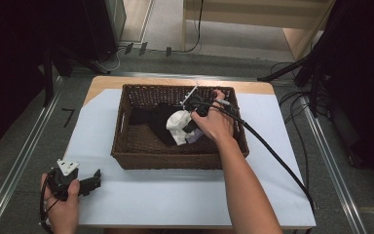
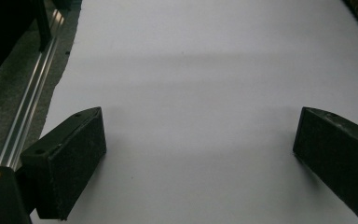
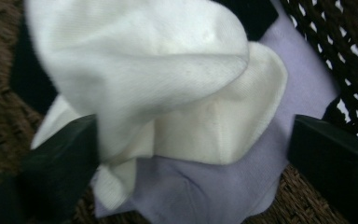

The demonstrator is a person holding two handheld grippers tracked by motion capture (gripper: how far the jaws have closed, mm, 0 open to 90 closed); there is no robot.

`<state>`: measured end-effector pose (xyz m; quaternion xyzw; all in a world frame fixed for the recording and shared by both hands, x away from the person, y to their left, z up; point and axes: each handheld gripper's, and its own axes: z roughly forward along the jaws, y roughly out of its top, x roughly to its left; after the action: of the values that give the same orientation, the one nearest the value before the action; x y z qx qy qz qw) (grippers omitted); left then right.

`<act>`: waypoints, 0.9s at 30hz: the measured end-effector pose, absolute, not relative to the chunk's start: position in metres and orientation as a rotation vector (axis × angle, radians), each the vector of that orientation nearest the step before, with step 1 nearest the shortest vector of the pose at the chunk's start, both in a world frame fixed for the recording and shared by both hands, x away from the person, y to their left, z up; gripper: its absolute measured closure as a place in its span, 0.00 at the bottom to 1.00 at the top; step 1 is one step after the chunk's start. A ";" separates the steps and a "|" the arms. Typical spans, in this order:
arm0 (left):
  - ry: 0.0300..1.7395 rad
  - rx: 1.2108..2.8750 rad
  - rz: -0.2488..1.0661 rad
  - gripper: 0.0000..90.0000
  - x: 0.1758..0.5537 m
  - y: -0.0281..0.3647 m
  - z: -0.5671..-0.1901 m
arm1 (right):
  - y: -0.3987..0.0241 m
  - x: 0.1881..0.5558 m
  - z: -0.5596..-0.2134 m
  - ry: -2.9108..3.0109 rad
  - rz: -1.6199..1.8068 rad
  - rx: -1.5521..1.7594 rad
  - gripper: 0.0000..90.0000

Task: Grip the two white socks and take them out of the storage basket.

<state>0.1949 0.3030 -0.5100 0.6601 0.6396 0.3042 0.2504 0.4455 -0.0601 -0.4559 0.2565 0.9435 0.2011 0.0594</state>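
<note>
Nearest to me, at the table's near left corner, my left gripper point(image 1: 91, 179) rests on the white sheet point(image 1: 175, 195) with its jaws spread and nothing between them; in the left gripper view I see bare sheet running ahead of both pads, so I judge I've parked it there out of the way while the other hand works. Further in, my right forearm reaches across the near rim of the wicker basket point(image 1: 126, 146), which sits toward the far edge of the table. My right gripper point(image 3: 186, 154) is down inside the basket, jaws wide apart and straddling the clothes, not yet pressing on anything. Between them lies a bunched cream-white sock point(image 3: 168, 84), folded over on itself, resting on a pale lilac cloth point(image 3: 223, 186); the sock touches the left jaw, the lilac cloth reaches close to the right one. I've lined up this way, I think, to pinch the sock at its fold. Behind them lies a dark garment point(image 1: 153, 122) on the basket floor, though the high view is too dim there to tell what it is.
</note>
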 end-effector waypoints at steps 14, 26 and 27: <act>1.739 1.798 0.825 0.04 0.195 0.303 -0.510 | -0.043 0.435 -0.469 2.823 0.610 0.677 0.27; 1.742 1.800 0.816 0.04 0.195 0.304 -0.510 | -0.041 0.436 -0.468 2.868 0.603 0.775 0.75; 1.743 1.798 0.815 0.04 0.195 0.304 -0.510 | -0.041 0.436 -0.467 2.881 0.609 0.776 0.81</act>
<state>0.1952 0.3040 -0.5098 0.6609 0.6405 0.2996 0.2515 0.4361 -0.0415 -0.4667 0.2545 0.9449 0.1999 0.0484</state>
